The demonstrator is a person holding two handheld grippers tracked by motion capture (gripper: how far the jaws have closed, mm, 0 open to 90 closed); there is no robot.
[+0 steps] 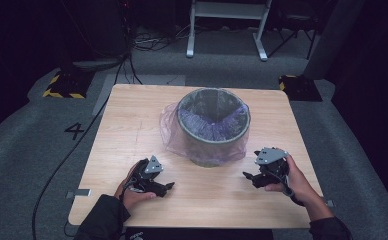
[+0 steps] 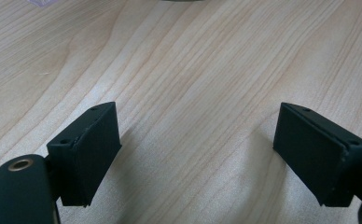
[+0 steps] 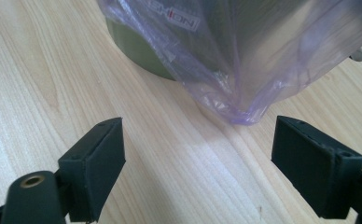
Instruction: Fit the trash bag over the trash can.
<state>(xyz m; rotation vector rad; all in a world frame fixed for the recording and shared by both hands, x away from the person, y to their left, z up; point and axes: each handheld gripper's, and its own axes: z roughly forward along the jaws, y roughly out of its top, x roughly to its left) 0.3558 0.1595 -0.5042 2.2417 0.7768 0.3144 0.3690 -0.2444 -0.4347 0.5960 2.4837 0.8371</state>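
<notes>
Standing upright, the dark bin (image 1: 213,125) wears a loose purple liner (image 1: 174,131); both grippers gape empty.

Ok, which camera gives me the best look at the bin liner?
The high view: the purple bin liner shows whole, folded over the bin rim and draped outside. The right gripper view shows its hanging lower edge up close; the left gripper view catches a tiny corner at top.

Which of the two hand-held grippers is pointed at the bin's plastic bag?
The right gripper: the purple bag hangs just beyond its fingers; the left gripper faces bare table.
</notes>
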